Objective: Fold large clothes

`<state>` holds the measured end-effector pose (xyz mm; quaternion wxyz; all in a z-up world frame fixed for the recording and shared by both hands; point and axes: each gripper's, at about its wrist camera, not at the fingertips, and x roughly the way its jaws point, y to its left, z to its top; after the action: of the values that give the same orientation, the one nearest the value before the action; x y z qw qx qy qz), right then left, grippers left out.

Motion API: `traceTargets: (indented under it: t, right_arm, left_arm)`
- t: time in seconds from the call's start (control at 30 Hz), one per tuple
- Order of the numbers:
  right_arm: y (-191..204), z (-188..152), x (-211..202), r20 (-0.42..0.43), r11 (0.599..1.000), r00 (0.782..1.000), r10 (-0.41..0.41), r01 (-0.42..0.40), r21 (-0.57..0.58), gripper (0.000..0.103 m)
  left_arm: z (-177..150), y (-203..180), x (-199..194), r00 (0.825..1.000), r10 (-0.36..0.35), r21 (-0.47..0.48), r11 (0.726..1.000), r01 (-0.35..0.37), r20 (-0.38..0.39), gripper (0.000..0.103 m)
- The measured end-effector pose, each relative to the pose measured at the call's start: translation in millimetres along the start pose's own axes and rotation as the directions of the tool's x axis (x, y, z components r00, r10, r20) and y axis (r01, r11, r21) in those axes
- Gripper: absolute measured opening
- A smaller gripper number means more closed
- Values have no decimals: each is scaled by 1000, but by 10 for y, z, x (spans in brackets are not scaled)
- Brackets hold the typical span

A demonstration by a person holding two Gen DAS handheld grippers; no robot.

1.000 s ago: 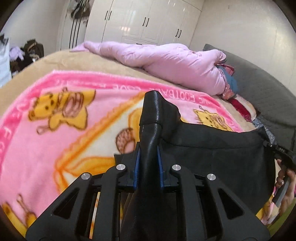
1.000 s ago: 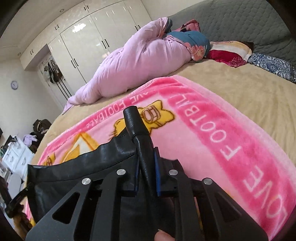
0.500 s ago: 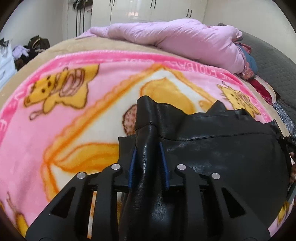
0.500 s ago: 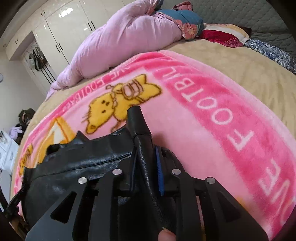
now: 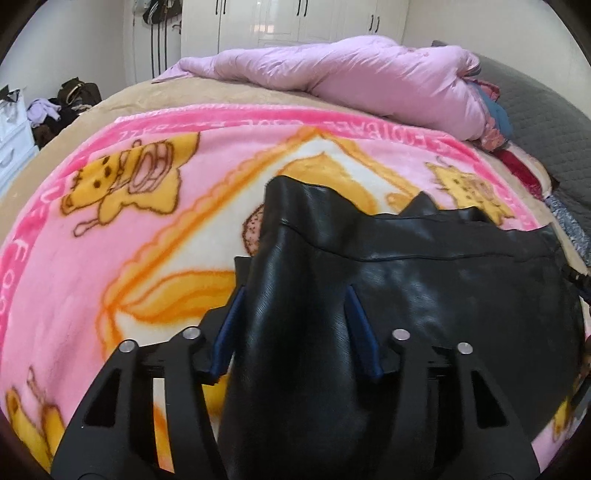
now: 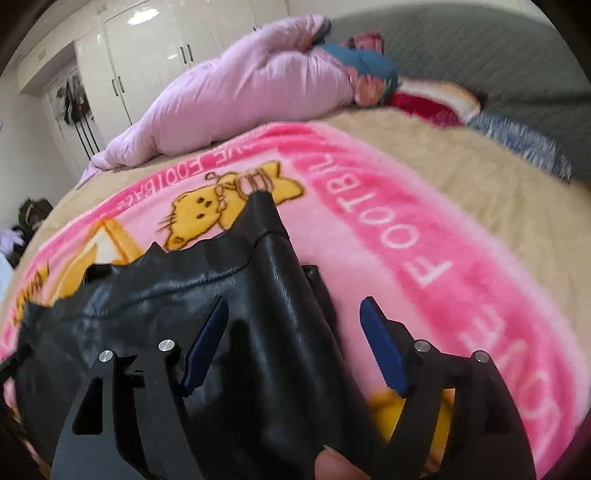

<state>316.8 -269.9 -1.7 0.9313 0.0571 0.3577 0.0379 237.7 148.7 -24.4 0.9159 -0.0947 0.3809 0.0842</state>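
Lying across the fleecy pink blanket (image 5: 110,229) on the bed is the black leather jacket (image 5: 424,295), smooth and faintly glossy, with stitched seams and a jagged, crumpled top edge. In my left view it fills the frame from 6 to 3 o'clock; in my right view it runs from 6 round to 9 o'clock.

My left tongs (image 5: 293,328) stand parted, blue ribbed pads on either side of a thick leather fold that bulges up between them; the jaws no longer look pressed into it. My right tongs (image 6: 295,343) are spread wide, the left pad against the leather and the right pad apart from it, over bare blanket. A fingertip (image 6: 332,463) shows at 6 o'clock.

The blanket is plush, printed with yellow cartoon cats and white lettering. At 12 o'clock a puffy lilac quilt (image 5: 351,77) lies heaped, with white wardrobe doors (image 5: 295,18) behind. A grey quilted headboard (image 6: 480,48) curves at 1 o'clock in my right view.
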Motion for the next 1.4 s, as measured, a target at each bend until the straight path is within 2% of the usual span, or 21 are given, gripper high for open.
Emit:
traceTargets:
  t: [0.07,0.13,0.27,0.43,0.6,0.97,1.4]
  right_arm:
    - [13,-19,-156,36,1000,999,-8,8,-9,73]
    - [25,-46,-366,88,1000,996,21,-22,2,73]
    - [143,-216,-717,153,996,985,85,-82,-26,74]
    - [415,-424,-1027,193,988,972,133,-115,-104,74]
    - [671,-567,-1198,194,975,963,189,-161,-152,75]
    - [1207,-822,-1389,164,931,947,275,-220,-291,75]
    - [1813,-1170,-1516,99,862,926,365,-296,-411,75]
  left_arm:
    - [-28,-28,-97,1000,3,7,1000,-3,9,54]
    - [-53,-43,-181,1000,-11,3,1000,11,17,63]
    - [-127,-74,-395,999,-22,11,1000,22,42,72]
    - [-215,-65,-662,997,-12,29,1000,10,82,86]
    - [-283,9,-913,993,-21,16,1000,20,113,93]
    - [-532,108,-1163,993,-30,12,1000,29,118,93]
    - [-724,383,-1354,991,1,-6,1000,-1,134,93]
